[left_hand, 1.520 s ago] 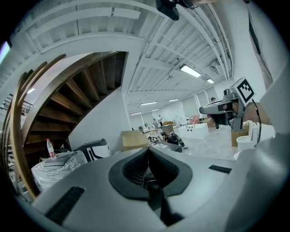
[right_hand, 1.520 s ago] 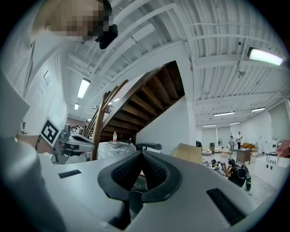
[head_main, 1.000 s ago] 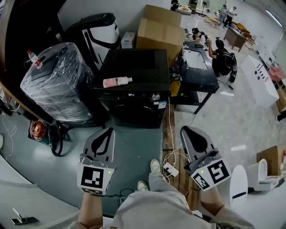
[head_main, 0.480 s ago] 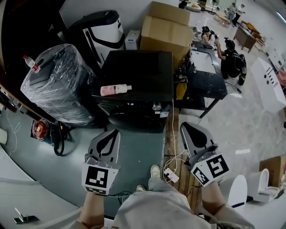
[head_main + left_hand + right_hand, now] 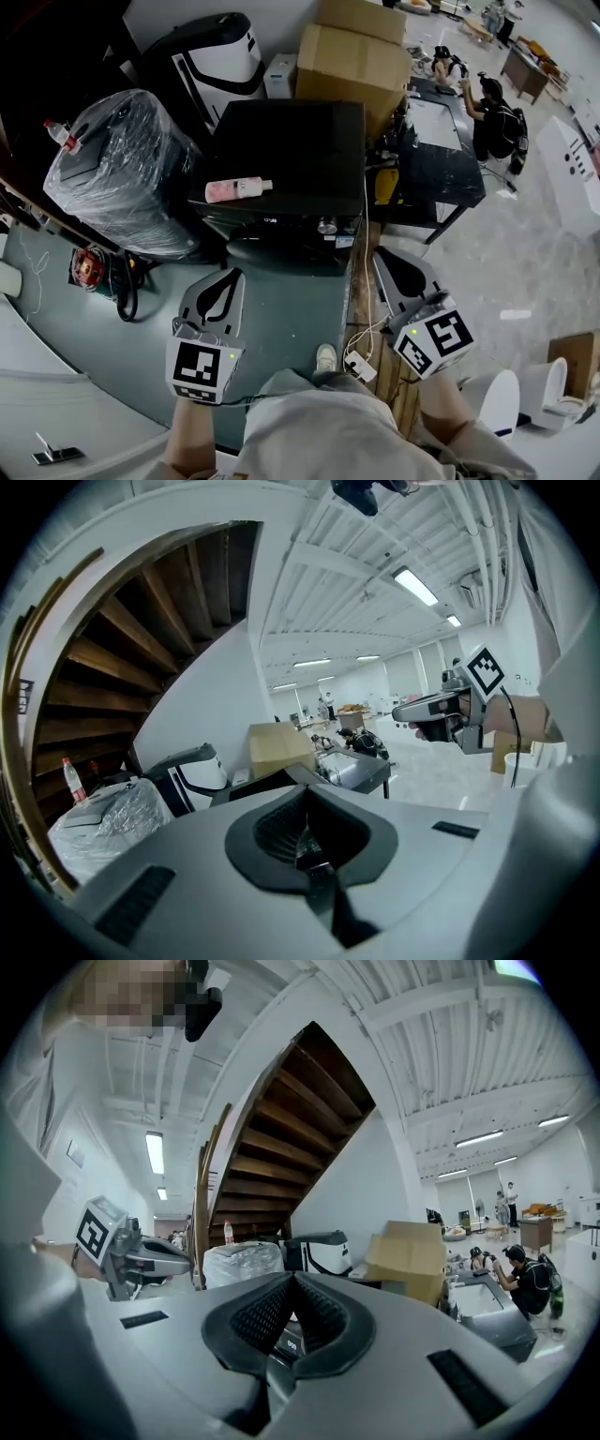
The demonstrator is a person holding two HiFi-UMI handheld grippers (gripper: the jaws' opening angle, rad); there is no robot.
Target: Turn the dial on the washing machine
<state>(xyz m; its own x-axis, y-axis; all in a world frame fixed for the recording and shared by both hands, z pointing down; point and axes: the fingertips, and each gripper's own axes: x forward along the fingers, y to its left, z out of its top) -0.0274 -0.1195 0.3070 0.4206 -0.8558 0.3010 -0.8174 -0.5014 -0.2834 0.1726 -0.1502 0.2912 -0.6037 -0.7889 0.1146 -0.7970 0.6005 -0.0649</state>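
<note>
A black washing machine stands ahead of me on the floor in the head view. Its small silver dial sits at the right of the front panel, and a pink bottle lies on its lid. My left gripper hovers shut and empty just before the machine's lower left front. My right gripper is shut too, holds nothing, and hangs right of and below the dial, apart from it. In the left gripper view the jaws meet; in the right gripper view the jaws meet likewise.
A plastic-wrapped bundle stands left of the machine, a cardboard box and a black-and-white appliance behind it. A black table stands to its right. A power strip and cables lie on the floor by my feet.
The head view has drawn nearer to the washing machine. Both grippers have edged slightly toward it, the right one most, and both have stayed shut.
</note>
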